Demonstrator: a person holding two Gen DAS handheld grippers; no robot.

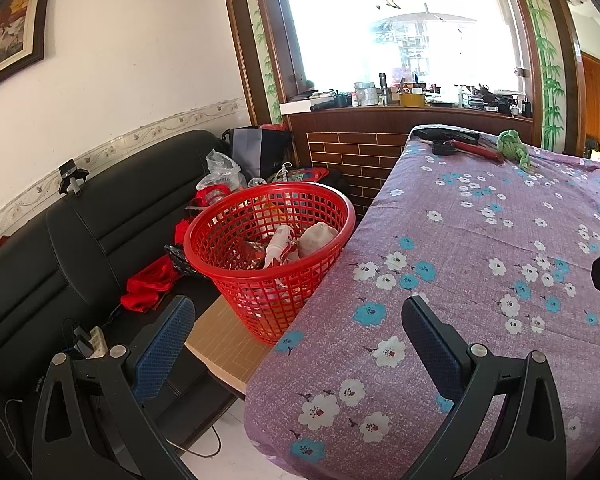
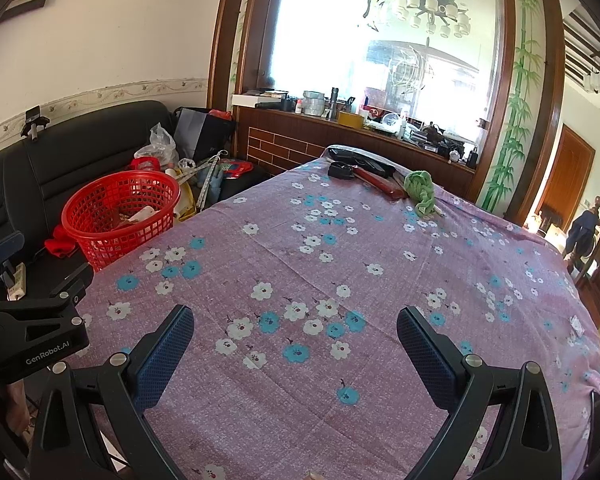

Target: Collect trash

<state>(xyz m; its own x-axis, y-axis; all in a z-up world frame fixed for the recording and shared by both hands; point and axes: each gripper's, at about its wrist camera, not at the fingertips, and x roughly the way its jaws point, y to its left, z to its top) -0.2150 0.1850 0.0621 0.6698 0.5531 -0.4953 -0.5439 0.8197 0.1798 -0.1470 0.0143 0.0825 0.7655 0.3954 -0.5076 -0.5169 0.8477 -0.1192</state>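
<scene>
There was one red basket (image 1: 268,256), at about nine o'clock from the table, and one table under a purple flowered cloth (image 2: 340,280). Inside the basket at least three pieces of trash (image 1: 296,242) could be counted: one white bottle, one pale wad and one dark shiny wrapper. At twelve o'clock on the cloth lay one green knotted cloth (image 2: 420,194), one red-handled tool (image 2: 376,184) and one small black round thing (image 2: 340,171). Two grippers were counted, left gripper (image 1: 296,332) and right gripper (image 2: 296,340), each with two spread fingers holding nothing.
</scene>
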